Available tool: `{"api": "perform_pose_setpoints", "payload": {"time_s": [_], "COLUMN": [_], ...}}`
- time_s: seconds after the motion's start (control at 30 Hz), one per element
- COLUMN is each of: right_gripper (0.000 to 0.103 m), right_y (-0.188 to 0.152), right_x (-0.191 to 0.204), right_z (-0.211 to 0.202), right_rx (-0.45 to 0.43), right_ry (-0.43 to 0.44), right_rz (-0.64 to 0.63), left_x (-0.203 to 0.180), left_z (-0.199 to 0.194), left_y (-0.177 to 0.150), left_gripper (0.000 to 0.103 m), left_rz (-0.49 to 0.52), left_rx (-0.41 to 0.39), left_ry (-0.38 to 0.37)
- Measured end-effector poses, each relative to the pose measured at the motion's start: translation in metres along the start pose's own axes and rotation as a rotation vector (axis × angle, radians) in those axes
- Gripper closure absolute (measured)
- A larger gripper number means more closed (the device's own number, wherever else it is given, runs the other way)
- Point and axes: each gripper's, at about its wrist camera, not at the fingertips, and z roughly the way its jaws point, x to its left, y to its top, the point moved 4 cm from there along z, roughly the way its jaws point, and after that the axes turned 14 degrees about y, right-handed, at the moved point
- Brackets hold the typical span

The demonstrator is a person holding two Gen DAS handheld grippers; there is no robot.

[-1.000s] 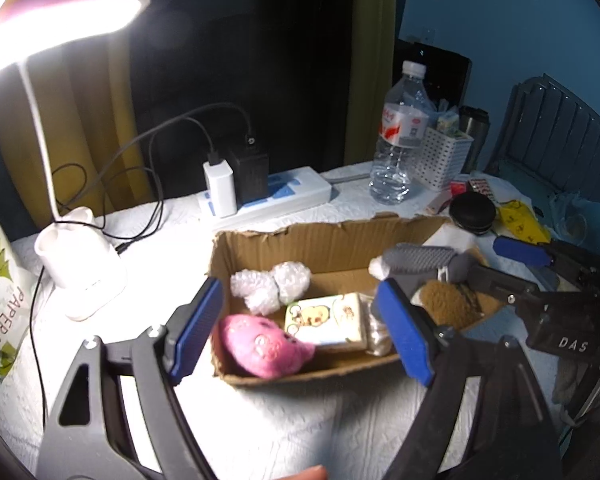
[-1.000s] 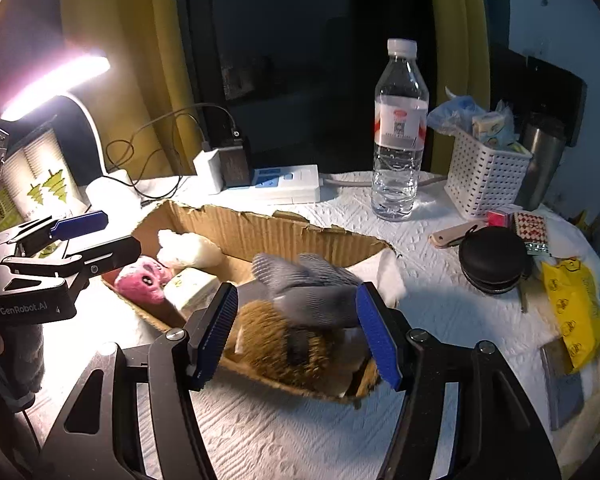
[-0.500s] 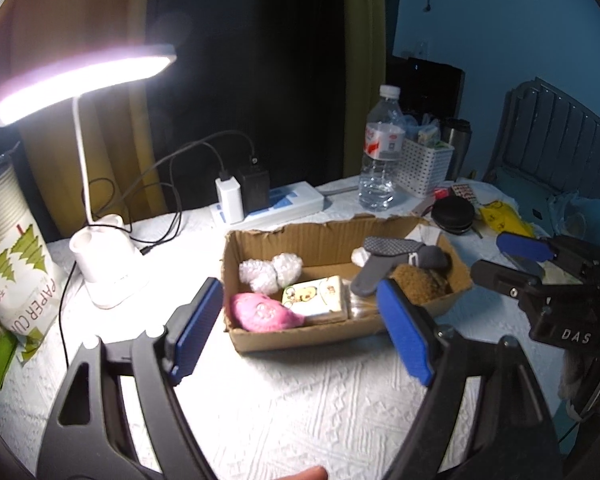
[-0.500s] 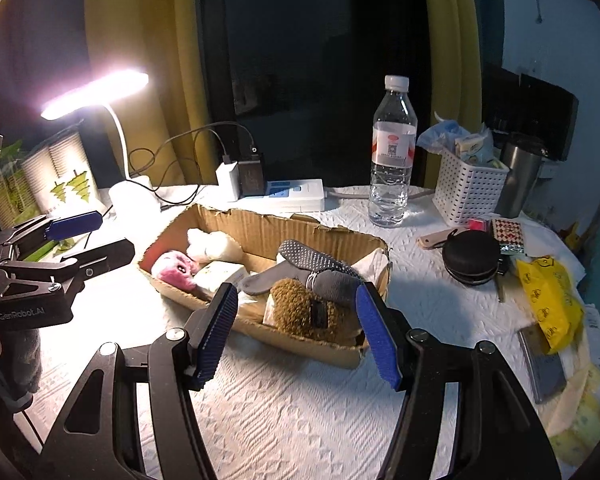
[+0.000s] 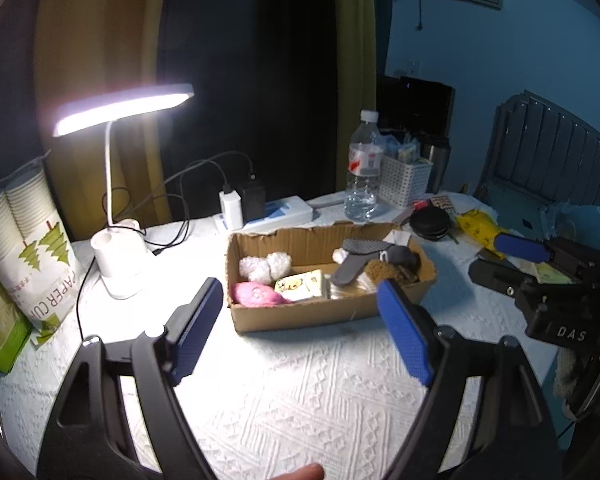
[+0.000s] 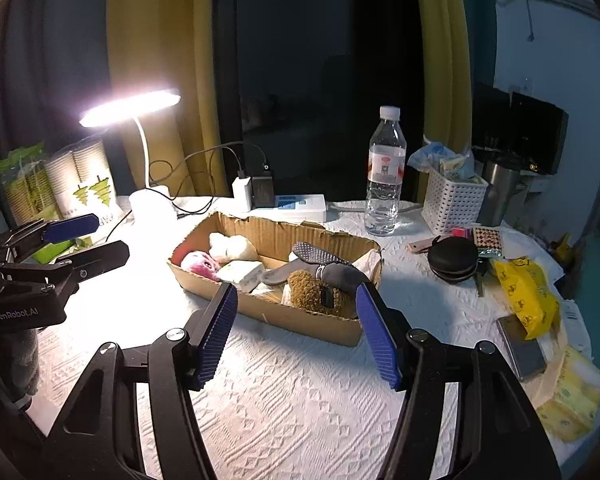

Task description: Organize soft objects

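A shallow cardboard box (image 5: pixel 300 318) (image 6: pixel 312 318) sits mid-table and holds the soft objects: a pink plush (image 5: pixel 256 293) (image 6: pixel 199 264), white fluffy pieces (image 5: pixel 265 266) (image 6: pixel 230 246), a yellow printed pack (image 5: pixel 302 285), a grey glove (image 5: pixel 360 258) (image 6: pixel 320 262) and a brown furry toy (image 5: pixel 388 270) (image 6: pixel 312 294). My left gripper (image 5: pixel 300 332) is open and empty, held back in front of the box. My right gripper (image 6: pixel 296 332) is open and empty, in front of the box's right end. Each gripper also shows in the other's view, the right (image 5: pixel 512 258) and the left (image 6: pixel 88 236).
A lit desk lamp (image 5: pixel 118 256) stands left of the box, with a paper-cup pack (image 5: pixel 24 240) further left. Behind the box are a power strip (image 6: pixel 296 206), a water bottle (image 6: pixel 385 176) and a white basket (image 6: pixel 452 200). A black round case (image 6: pixel 452 258), yellow packet (image 6: pixel 526 292) and phone (image 6: pixel 522 346) lie right.
Both grippers have pulled back and up from the box. The grey glove, held over the box by the right gripper a second ago, now lies in the box on the brown toy.
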Motion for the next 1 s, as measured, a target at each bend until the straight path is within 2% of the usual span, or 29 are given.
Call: {"api": "perform_pose_setpoints", "payload": {"time_s": [0.13, 0.2, 0.23, 0.8, 1.0], "right_gripper": [0.037, 0.034, 0.030, 0.030, 0.030], "right_y": [-0.001, -0.001, -0.001, 0.009, 0.012], "right_x": [0.011, 0.015, 0.018, 0.060, 0.069], "right_z": [-0.016, -0.023, -0.027, -0.097, -0.122], "right_rx": [-0.023, -0.034, -0.042, -0.161, -0.194], "right_ry": [-0.007, -0.012, -0.013, -0.041, -0.051], "right_rz": [-0.011, -0.015, -0.017, -0.070, -0.080], "left_x": [0.004, 0.006, 0.007, 0.010, 0.009], "left_z": [-0.018, -0.026, -0.029, -0.113, -0.134], "left_y": [-0.002, -0.002, -0.002, 0.014, 0.020], "left_gripper": [0.021, 0.010, 0.010, 0.009, 0.006], "left_rz": [-0.007, -0.011, -0.016, -0.032, -0.024], "left_rx": [-0.023, -0.034, -0.043, -0.193, -0.221], "left_ry": [0.001, 0.002, 0.001, -0.023, -0.014]}}
